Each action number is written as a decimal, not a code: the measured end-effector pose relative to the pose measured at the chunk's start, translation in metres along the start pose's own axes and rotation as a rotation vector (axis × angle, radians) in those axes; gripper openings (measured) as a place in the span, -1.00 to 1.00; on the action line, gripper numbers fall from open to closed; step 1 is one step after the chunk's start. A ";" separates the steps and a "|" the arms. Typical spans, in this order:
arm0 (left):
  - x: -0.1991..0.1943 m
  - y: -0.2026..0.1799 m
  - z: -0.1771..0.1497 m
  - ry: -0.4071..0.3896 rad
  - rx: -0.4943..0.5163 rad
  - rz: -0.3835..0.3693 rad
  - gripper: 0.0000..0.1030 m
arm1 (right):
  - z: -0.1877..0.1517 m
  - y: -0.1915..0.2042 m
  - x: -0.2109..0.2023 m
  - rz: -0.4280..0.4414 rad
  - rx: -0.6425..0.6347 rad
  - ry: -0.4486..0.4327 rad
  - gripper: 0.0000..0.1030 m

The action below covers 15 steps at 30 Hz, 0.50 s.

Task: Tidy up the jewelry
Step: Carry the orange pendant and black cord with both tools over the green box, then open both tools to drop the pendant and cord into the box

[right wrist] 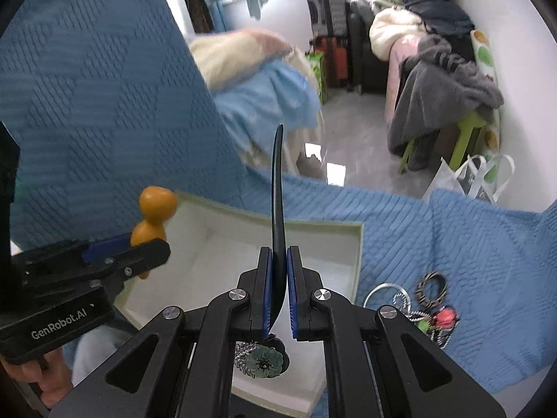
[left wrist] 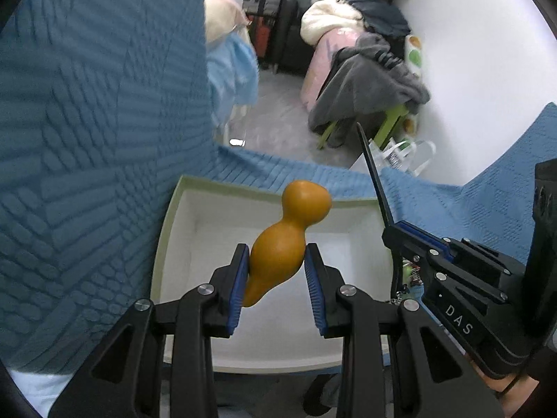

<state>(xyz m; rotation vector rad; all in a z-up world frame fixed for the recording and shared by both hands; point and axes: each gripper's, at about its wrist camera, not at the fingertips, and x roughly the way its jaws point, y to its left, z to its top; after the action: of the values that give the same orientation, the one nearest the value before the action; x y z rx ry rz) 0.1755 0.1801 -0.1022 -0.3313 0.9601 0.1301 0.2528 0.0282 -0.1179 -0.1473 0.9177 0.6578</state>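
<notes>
My left claw (left wrist: 276,271) is clamped on a smooth orange gourd-shaped ornament (left wrist: 283,240), gripping its fat lower bulb while the small head sticks out above the white-lined, pale green open box (left wrist: 167,230). My right claw (right wrist: 278,287) is pinched nearly flat on a long, thin, dark curved hair stick (right wrist: 278,216), whose green flower ornament (right wrist: 266,358) hangs out below my pads. Both pieces hang over the box, which sits on a blue textured bedspread (right wrist: 452,244).

The gourd worries me most. It is rounded and glossy, my pads meet it only on the curve, and it sits tilted; any jolt could let it squirt out and miss the box. The hair stick's tip points far ahead of my claw, so a careless swing could knock it against the gourd or catch the box wall.

More jewelry lies loose on the bedspread to the right: a silver bangle (right wrist: 379,291) and a striped ring-shaped piece (right wrist: 431,287). The soft bedspread may let the box tip if I press its rim.
</notes>
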 end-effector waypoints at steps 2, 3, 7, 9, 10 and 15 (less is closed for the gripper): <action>0.011 0.008 -0.002 0.020 -0.017 -0.009 -0.35 | -0.005 0.001 0.014 -0.009 -0.008 0.030 -0.88; 0.017 0.012 -0.004 0.032 -0.024 -0.009 -0.35 | -0.007 0.002 0.020 -0.015 -0.012 0.042 -0.88; 0.034 0.019 -0.007 0.070 -0.037 -0.016 -0.35 | -0.017 0.004 0.039 -0.030 -0.018 0.087 -0.88; 0.041 0.021 -0.009 0.087 -0.039 -0.014 -0.35 | -0.021 0.006 0.048 -0.035 -0.023 0.108 -0.88; 0.046 0.021 -0.008 0.095 -0.041 -0.012 -0.35 | -0.023 0.006 0.051 -0.037 -0.025 0.118 -0.88; 0.060 0.023 -0.010 0.127 -0.043 -0.005 -0.35 | -0.033 0.007 0.066 -0.028 -0.020 0.166 -0.88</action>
<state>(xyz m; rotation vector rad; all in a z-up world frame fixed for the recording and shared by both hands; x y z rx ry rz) 0.1958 0.1958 -0.1616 -0.3855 1.0832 0.1262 0.2542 0.0513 -0.1882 -0.2354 1.0668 0.6353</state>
